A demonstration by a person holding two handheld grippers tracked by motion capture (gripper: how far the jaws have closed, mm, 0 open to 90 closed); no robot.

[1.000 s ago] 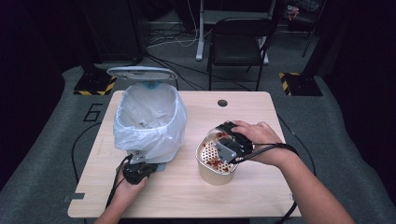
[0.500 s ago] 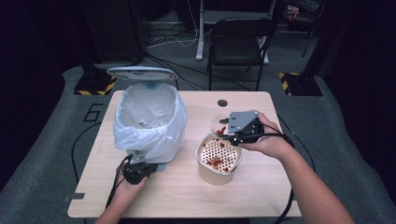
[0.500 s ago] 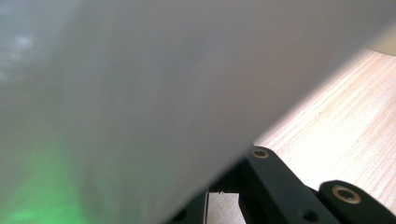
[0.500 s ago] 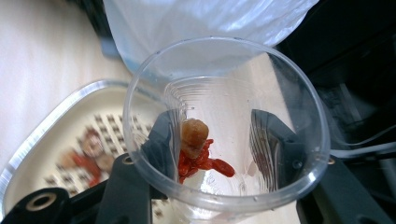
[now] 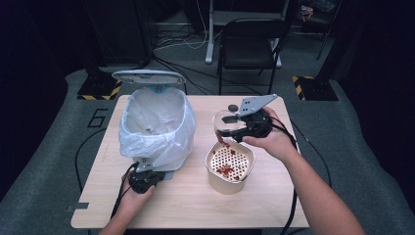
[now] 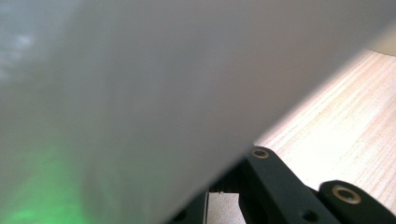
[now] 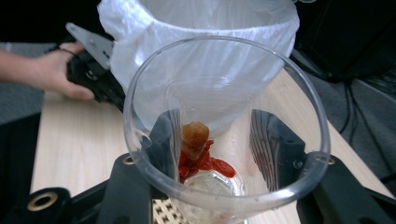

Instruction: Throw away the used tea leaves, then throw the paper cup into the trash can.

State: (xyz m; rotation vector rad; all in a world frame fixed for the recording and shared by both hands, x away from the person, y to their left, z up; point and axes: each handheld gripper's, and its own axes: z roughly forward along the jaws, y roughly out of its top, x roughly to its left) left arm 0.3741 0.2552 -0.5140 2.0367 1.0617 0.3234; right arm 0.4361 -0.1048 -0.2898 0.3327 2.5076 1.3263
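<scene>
The clear glass [image 5: 226, 125] is held on its side in the air, just above the tan pot [image 5: 230, 167], with its open mouth toward the white bin. In the right gripper view the glass [image 7: 224, 135] looks like a big clear ring, and a brown lump [image 7: 194, 135] and some red bits [image 7: 205, 162] sit stuck near its bottom. The right gripper [image 5: 240, 125] has its two black jaws partly open and pressed on the two sides of the glass, so it is clamped on it. The person's right hand [image 5: 271, 139] holds that gripper over the pot. The pot stands on the worktop [image 5: 274, 196] and has a tray with small holes [image 5: 229, 160] inside it, with red bits lying on the tray. Beside the pot, to its left in the high view, stands the white bin [image 5: 156, 129] with a thin plastic bag [image 5: 147, 105] folded over its rim and its lid [image 5: 148, 77] standing open at the back. The left gripper [image 5: 143, 178] is at the foot of the bin, held by the left hand [image 5: 132, 196]. Its jaws are squeezed together as far as they go, and I cannot tell if they pinch the bag. In the left gripper view the white bag [image 6: 163, 93] is very close and blurry, with the wood worktop [image 6: 345, 135] behind it.
</scene>
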